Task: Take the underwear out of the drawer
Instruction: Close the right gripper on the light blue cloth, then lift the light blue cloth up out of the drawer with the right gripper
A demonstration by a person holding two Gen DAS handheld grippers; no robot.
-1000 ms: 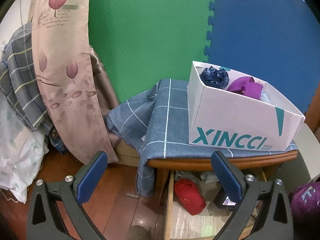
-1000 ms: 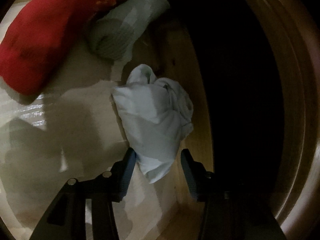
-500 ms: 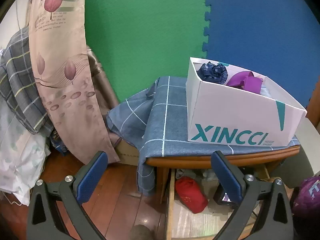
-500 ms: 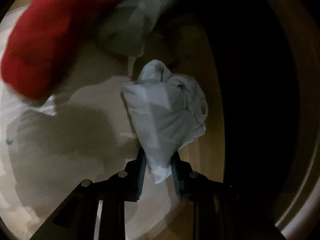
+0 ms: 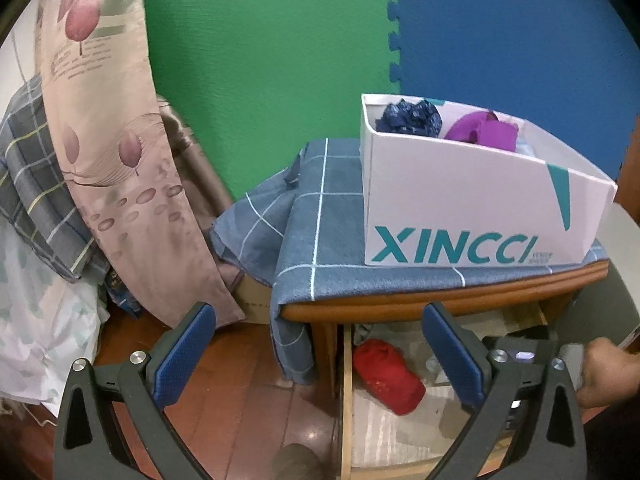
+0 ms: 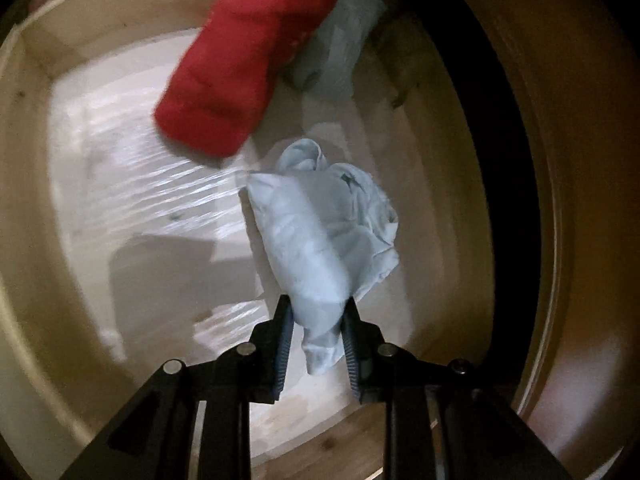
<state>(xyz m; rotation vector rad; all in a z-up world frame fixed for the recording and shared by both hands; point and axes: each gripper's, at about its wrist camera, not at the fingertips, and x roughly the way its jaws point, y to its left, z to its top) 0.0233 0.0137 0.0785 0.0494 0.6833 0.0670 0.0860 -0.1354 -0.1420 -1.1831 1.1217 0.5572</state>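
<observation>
My right gripper (image 6: 316,310) is shut on a pale blue bundle of underwear (image 6: 324,236) and holds it above the floor of the open wooden drawer (image 6: 36,92). A red garment (image 6: 244,64) and a grey-green one (image 6: 344,48) lie deeper in the drawer. In the left wrist view my left gripper (image 5: 316,332) is open and empty, in front of the small table, above the open drawer (image 5: 346,392) with the red garment (image 5: 386,376). The right gripper body and a hand (image 5: 604,372) show at the lower right.
A white XINCCI box (image 5: 472,216) with dark blue and purple garments sits on the blue checked cloth (image 5: 320,216) over the table. Curtains and bedding (image 5: 100,140) hang at the left. Green and blue foam mats line the wall. Wooden floor lies below.
My right gripper closed on the pale blue underwear and lifted it back out of the drawer's depth. The left gripper rose slightly and stayed open.
</observation>
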